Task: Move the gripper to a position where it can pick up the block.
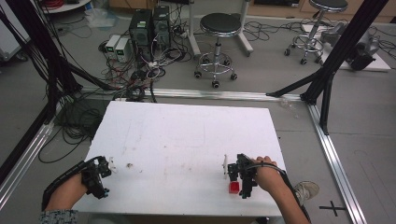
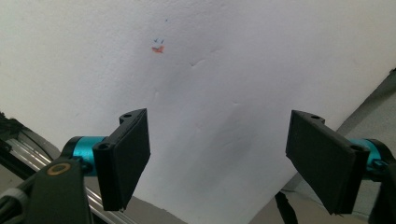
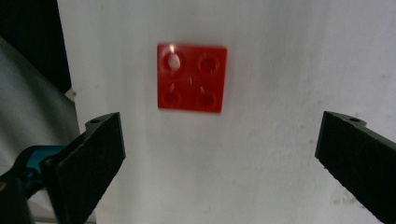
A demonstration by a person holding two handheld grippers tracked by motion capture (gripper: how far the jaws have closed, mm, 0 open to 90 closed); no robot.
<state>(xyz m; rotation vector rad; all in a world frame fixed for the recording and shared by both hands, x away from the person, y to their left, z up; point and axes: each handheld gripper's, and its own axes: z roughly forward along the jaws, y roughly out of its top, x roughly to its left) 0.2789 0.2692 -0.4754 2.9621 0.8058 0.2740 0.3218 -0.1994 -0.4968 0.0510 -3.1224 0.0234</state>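
Reaching in from the near edge of a white desk, a person holds a claw in each hand. The right claw sits near the desk's front right area, gripped by the right hand; in the right gripper view its two black jaws stand wide apart with nothing between them. Just ahead of those jaws lies a small red square brick with four round studs on top, flat on the desk and clear of both jaws. In the high view the same red brick rests beside the right claw, close to the desk's front edge. A thin pale stick-like object, too small to identify, lies just to the left of the claw.

The left claw hovers at the desk's front left corner, held by the left hand. In the left gripper view its jaws are also spread wide, holding nothing, above bare white surface with a small orange and blue mark.

Beyond the desk, the grey floor carries tangled cables, computer towers and two round stools, with black frame struts at both sides.
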